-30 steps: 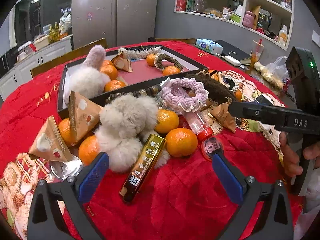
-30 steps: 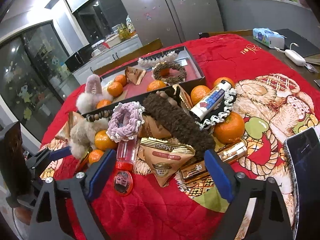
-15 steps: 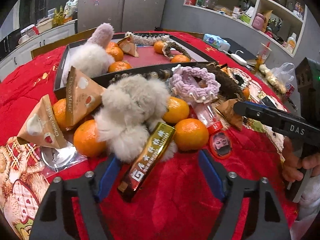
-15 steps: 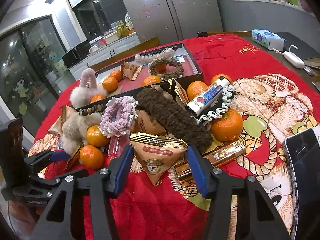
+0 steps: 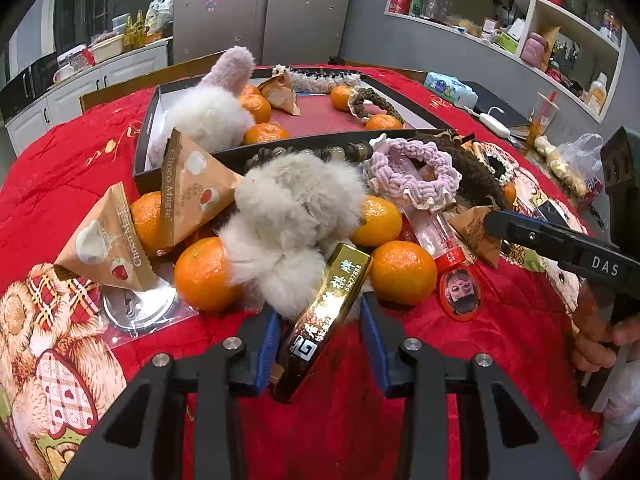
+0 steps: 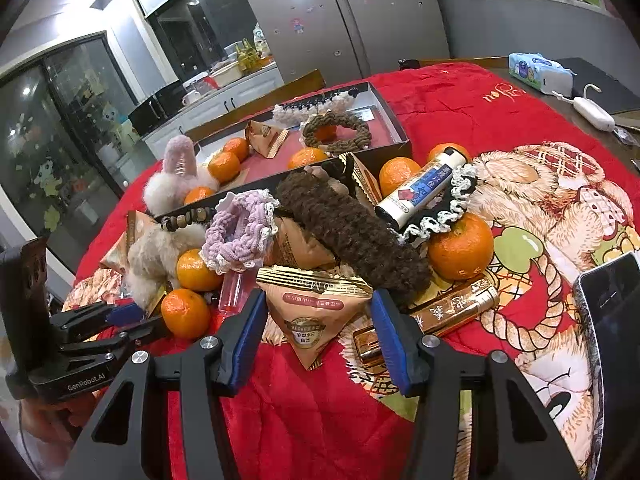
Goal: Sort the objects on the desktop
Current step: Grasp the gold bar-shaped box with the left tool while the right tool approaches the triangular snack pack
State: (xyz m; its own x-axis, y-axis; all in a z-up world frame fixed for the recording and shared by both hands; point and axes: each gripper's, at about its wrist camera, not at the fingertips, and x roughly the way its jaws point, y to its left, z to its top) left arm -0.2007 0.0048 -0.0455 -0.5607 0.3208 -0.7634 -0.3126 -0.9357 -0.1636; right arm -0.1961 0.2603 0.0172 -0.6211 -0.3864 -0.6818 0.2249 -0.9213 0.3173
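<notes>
A gold foil bar (image 5: 326, 314) lies slanted on the red cloth between the fingers of my left gripper (image 5: 318, 312). Its jaws are closing and both blue pads (image 5: 270, 344) meet the bar's sides. A fluffy beige pompom (image 5: 292, 216) and mandarins (image 5: 402, 272) crowd just beyond it. In the right wrist view a triangular brown snack packet (image 6: 316, 316) sits between the fingers of my right gripper (image 6: 318, 300). Those jaws are closing slowly, with the pads against the packet's upper corners. The left gripper (image 6: 120, 320) shows at the left edge there.
A black box tray (image 5: 148, 148) behind the pile holds mandarins, a fluffy toy and scrunchies. Nearby lie a lilac scrunchie (image 6: 240, 232), a dark brown woolly roll (image 6: 352, 228), a white tube (image 6: 424, 192), another gold bar (image 6: 452, 312) and a round badge (image 5: 460, 294). A phone (image 6: 612, 312) lies at the right.
Both pairs of jaws have narrowed from wide open. The left now closes on the gold bar after nearing it; the right closed around the snack packet without moving.
</notes>
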